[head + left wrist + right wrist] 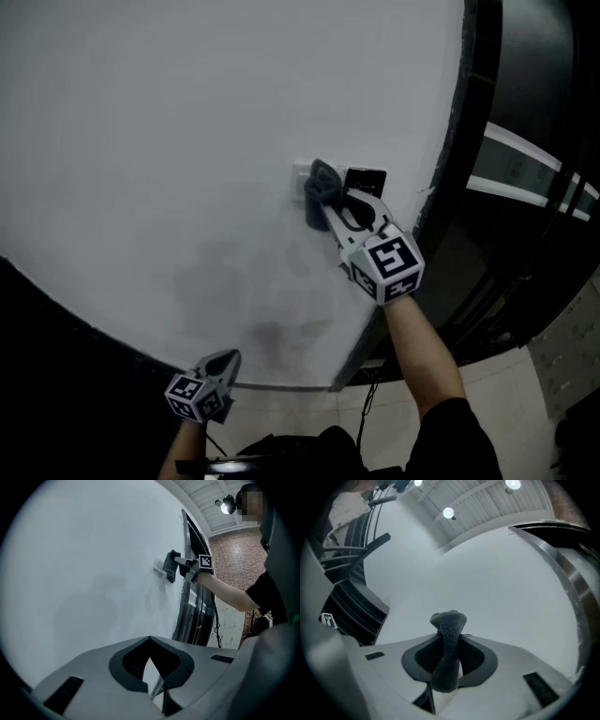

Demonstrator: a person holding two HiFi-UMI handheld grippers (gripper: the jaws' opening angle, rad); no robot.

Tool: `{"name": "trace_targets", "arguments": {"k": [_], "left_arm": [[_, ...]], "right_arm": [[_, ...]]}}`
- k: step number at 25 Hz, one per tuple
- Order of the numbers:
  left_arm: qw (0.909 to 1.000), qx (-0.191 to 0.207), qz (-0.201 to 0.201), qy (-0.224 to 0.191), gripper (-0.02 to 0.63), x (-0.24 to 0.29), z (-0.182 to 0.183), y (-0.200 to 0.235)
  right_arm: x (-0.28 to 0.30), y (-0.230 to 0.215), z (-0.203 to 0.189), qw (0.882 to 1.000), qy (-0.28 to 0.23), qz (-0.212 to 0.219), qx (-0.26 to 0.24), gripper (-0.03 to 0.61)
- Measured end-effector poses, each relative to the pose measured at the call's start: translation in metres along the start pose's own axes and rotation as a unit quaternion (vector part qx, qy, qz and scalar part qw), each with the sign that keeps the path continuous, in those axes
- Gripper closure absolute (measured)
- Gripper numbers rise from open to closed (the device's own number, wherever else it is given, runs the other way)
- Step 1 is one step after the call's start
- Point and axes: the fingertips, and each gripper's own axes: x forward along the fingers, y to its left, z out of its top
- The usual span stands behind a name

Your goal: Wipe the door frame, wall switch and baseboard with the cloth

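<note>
Jaws of the left gripper [150, 640] are seen pressed together at their tips, with nothing pinched between them; in the head view this gripper [226, 360] is held low and well apart from the work, its lower part cut off by the frame edge. Farther up, a bare forearm [424, 352] in a black sleeve is stretched toward the wall [169, 141], and the right gripper [330, 204] is held against it. Its jaws are closed on a dark grey cloth [449, 653], a rolled fold of which is seen standing up past the tips in the right gripper view. The cloth [322, 184] is pressed onto the wall switch [300, 180], most of which is hidden beneath it, so that only a white edge is shown at the left; from the left gripper view the switch plate [160, 568] is seen edge-on. Just beside the switch, a small black panel [366, 178] is partly covered by the gripper, and its nature cannot be told. The dark door frame [469, 103] is seen to the right of the wall, its inner part lost in shadow. A dark band [66, 323] along the wall's lower edge is too dim to be made out. Pale floor tiles [492, 394] and, farther off, a brick wall [234, 550] are seen beyond.
</note>
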Motion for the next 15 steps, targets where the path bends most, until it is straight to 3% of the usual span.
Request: {"name": "trace_targets", "arguments": {"k": [5, 15], "left_arm": [[0.9995, -0.007, 0.026, -0.018, 0.612, -0.018, 0.002, 0.013], [0.9975, -0.005, 0.066, -0.026, 0.612, -0.044, 0.006, 0.034]], "right_arm": [[0.053, 0.047, 0.007, 0.999, -0.003, 0.054, -0.003, 0.494], [0.076, 0.012, -0.025, 0.999, 0.023, -0.008, 0.03, 0.494]]}}
